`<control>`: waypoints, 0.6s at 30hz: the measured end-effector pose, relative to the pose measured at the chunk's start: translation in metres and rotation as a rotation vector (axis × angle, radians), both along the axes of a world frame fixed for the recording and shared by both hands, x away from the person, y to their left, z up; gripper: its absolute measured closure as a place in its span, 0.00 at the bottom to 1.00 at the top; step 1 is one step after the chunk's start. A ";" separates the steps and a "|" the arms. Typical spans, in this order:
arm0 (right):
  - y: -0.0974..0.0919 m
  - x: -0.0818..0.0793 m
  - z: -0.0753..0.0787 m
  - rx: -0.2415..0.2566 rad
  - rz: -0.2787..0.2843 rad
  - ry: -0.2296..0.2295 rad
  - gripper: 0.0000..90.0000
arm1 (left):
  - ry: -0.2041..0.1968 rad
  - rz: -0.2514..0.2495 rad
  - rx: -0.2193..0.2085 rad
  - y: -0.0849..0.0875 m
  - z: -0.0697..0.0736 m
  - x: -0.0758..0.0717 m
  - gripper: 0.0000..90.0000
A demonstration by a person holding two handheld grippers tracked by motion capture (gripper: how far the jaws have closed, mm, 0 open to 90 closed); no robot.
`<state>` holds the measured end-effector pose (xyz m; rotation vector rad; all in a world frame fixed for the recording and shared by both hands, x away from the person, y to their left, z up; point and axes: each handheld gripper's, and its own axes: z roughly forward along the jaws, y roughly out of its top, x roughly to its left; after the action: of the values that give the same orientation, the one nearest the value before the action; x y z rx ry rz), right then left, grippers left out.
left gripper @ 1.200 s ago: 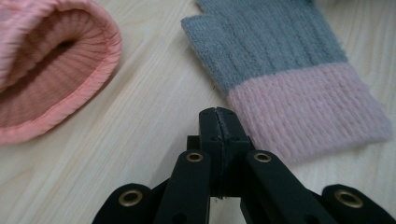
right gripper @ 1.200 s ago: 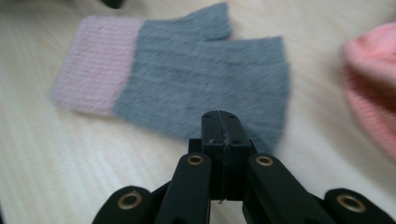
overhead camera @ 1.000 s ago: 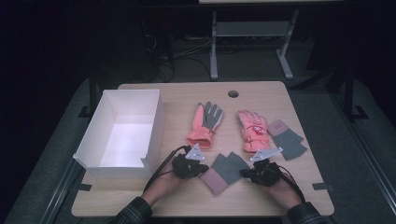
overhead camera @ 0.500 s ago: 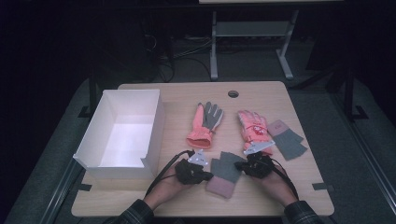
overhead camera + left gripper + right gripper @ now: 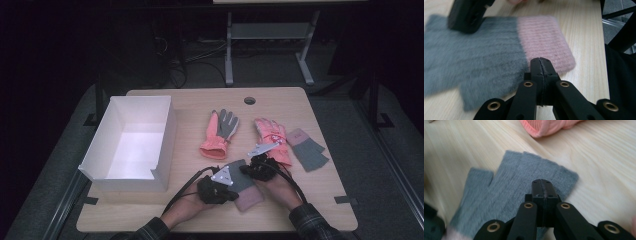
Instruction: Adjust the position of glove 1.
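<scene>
I have both tongs, left (image 5: 541, 65) and right (image 5: 541, 185), clamped on the grey fingerless glove (image 5: 241, 177); lift evenly.

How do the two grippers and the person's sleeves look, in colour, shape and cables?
Both the left gripper and the right gripper are black, each topped with a grey three-cornered plate. Their jaws are flat black bars with brass-coloured rivets. Black cables trail back from them. The sleeves are dark plaid.
</scene>
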<state>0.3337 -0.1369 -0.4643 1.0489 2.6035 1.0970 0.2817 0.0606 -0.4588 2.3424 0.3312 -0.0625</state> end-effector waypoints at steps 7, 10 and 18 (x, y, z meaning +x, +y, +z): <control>0.004 0.002 0.000 0.002 0.008 -0.016 1.00 | -0.002 0.002 -0.007 -0.005 0.000 0.000 0.99; -0.002 0.000 0.005 0.025 0.001 -0.021 1.00 | -0.010 0.024 -0.019 0.002 0.004 0.000 0.98; -0.036 -0.007 0.022 0.045 -0.039 -0.037 0.87 | -0.092 0.118 0.003 0.048 0.009 -0.002 0.58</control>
<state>0.3268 -0.1731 -0.4428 1.0736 2.5302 1.1596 0.2801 0.1086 -0.4502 2.3151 0.4229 0.1021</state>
